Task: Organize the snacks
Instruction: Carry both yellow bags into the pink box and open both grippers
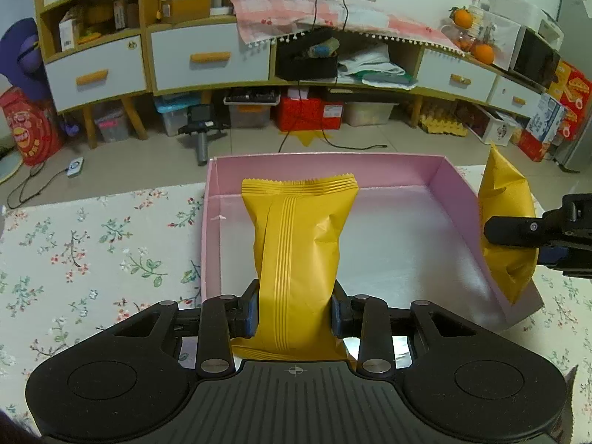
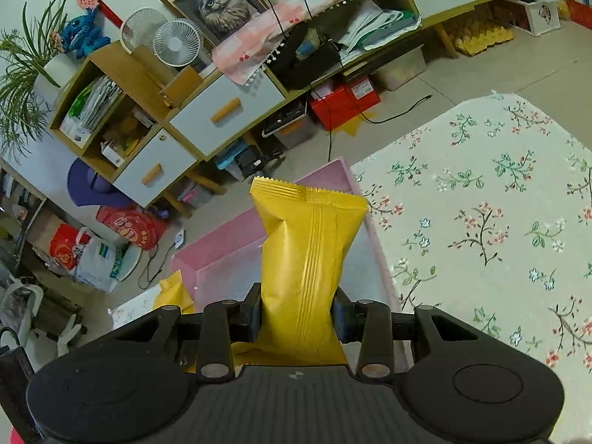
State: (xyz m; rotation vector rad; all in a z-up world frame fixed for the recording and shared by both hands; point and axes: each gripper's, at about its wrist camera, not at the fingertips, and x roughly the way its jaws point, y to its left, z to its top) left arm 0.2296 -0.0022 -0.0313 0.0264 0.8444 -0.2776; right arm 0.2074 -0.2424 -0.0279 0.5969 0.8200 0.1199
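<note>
Mid-placement step. Left hand-held gripper (image 1: 294, 312) was clenched on a yellow snack packet (image 1: 298, 244), held over the near edge of the pink box (image 1: 325, 159) on the floral-cloth counter (image 1: 92, 244). Right hand-held gripper (image 2: 296, 310) gripped a second yellow packet (image 2: 307, 259) above the box's right wall. Box looked bare inside. Next move likely called for lowering each packet to the box floor, then releasing.

Both grippers are clamped. The left gripper (image 1: 294, 312) pinches a yellow snack packet (image 1: 299, 251) between its pads, the packet rising past the fingertips. The right gripper (image 2: 296, 312) squeezes a second yellow packet (image 2: 307, 259) likewise.
</note>
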